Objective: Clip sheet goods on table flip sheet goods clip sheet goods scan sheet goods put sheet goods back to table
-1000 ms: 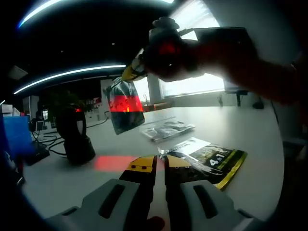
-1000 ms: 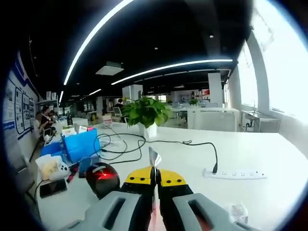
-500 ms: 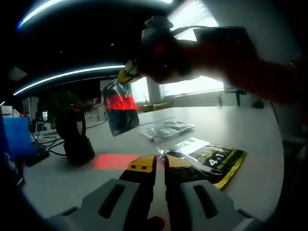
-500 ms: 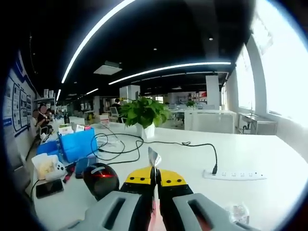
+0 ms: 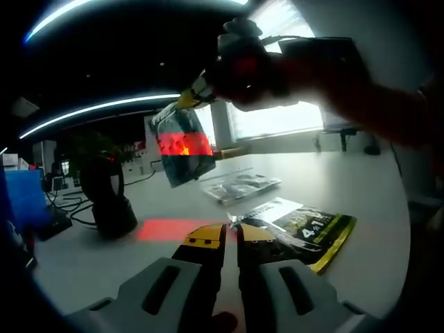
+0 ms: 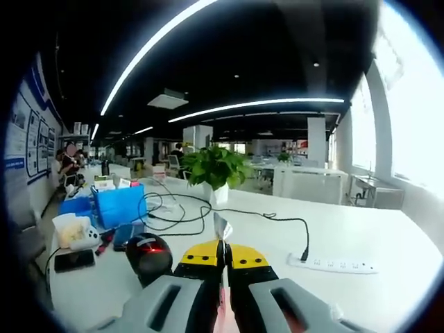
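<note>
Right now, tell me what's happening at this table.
A person is scanning packaged sheet goods with two handheld grippers. The right gripper holds a dark packet in the air in front of the black scanner, whose red light falls across the packet and onto the white table. The left gripper waits low with its jaws shut. Two more packets, a yellow-edged one and a clear one, lie on the table.

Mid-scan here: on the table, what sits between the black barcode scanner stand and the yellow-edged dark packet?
In the left gripper view, bare white table with a red glow patch lies between black scanner stand and yellow-edged dark packet; the left gripper's yellow tips reach in.
</note>
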Demonstrator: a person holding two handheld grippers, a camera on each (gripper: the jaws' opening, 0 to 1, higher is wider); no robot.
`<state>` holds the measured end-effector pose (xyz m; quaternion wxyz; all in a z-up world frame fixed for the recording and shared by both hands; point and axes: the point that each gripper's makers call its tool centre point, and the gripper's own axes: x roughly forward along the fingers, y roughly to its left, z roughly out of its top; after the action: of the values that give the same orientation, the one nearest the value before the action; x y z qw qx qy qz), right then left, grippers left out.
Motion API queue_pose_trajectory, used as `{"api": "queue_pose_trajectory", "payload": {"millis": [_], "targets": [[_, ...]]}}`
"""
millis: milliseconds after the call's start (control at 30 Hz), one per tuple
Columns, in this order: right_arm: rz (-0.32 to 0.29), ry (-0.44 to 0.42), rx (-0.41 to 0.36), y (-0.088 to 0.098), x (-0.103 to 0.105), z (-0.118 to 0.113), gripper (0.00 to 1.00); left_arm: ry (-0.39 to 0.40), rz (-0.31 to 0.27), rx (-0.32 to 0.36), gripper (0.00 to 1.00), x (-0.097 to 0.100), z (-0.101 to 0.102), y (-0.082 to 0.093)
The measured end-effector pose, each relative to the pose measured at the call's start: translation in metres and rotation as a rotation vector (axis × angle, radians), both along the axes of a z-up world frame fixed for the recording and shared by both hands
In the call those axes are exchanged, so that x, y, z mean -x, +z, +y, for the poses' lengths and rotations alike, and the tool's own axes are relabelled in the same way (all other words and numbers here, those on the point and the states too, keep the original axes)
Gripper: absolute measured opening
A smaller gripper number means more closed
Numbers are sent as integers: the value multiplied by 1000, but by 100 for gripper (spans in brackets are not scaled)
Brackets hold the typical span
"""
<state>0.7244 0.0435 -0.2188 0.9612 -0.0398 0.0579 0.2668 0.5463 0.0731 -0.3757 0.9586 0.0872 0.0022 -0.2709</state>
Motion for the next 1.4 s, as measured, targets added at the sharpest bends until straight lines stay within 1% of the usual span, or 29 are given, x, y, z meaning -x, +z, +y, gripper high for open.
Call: {"api": "queue_pose_trajectory", "payload": {"millis": [133,300,433,667,867,1067,1167,1400], "targets": [[6,2,1,-3,3,-10,0,1,0,-2,0,-1,0,0],[20,17,3,-8,0,-22,0,1,0,-2,0,-2,1,0],[28,15,11,-12,-4,-39,0,1,0,-4,0,-4,1,0],[44,12,19,-17,1,-66,0,3,0,-8,0,-5,1,0],[64,52,41,-21,7,-85,0,8,0,-13,0,-5,2,0],[66,77,71,-27,16,-93,0,15,0,-17,0,-4,4,1],[68,87,74,-28,21,-96,0,17,0,-20,0,-4,4,1],[75,144,92,-28,30,-95,0,17,-1,-21,0,-5,4,0]]}}
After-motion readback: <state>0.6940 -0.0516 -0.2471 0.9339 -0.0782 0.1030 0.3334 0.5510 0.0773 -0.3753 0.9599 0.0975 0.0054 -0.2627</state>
